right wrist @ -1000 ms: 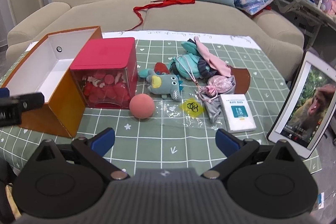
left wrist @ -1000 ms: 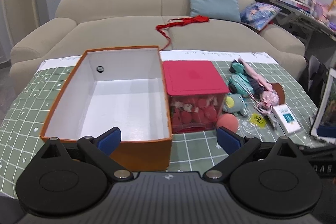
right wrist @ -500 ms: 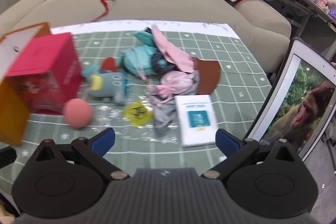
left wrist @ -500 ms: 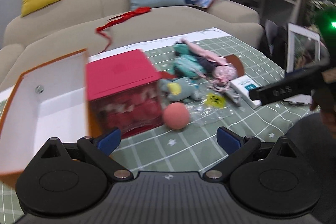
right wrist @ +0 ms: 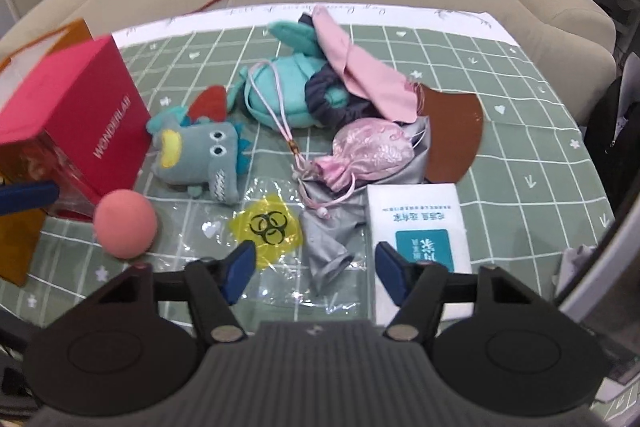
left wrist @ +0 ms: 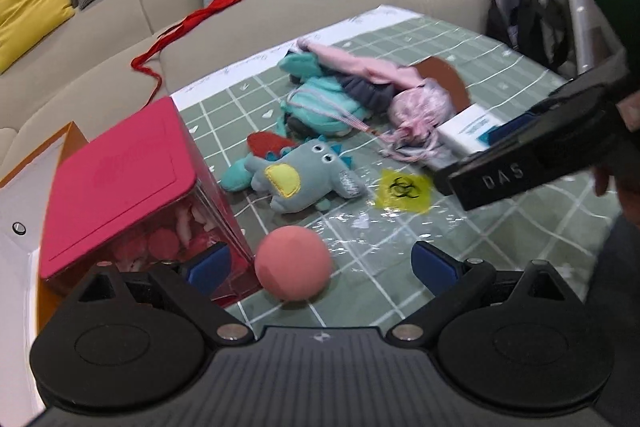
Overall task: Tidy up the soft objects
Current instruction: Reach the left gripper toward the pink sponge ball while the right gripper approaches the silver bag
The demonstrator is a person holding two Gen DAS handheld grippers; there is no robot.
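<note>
A pink foam ball [left wrist: 294, 263] [right wrist: 125, 223] lies on the green grid mat, between my left gripper's [left wrist: 320, 265] open blue fingertips and nearer the left one. Behind it lies a grey-blue monster plush [left wrist: 298, 177] [right wrist: 200, 157], then a teal plush [right wrist: 280, 95], a pink cloth [right wrist: 356, 67], a dark scrunchie [right wrist: 332, 109] and a pink drawstring pouch [right wrist: 368, 151]. My right gripper [right wrist: 316, 269] is open and empty over a grey cloth [right wrist: 328, 239] and a clear bag with a yellow biohazard label [right wrist: 268, 227].
A red-lidded clear box [left wrist: 120, 183] [right wrist: 72, 123] stands left of the ball, with the open orange box [left wrist: 24, 163] beyond it. A white tissue pack [right wrist: 416, 223] and a brown disc [right wrist: 452, 131] lie right. A tablet edge [right wrist: 600, 263] stands at far right. A sofa is behind.
Both grippers swung right and moved down closer to the toys. The left view now frames the pink ball between its fingers; the right gripper's opening has narrowed over the grey cloth.
</note>
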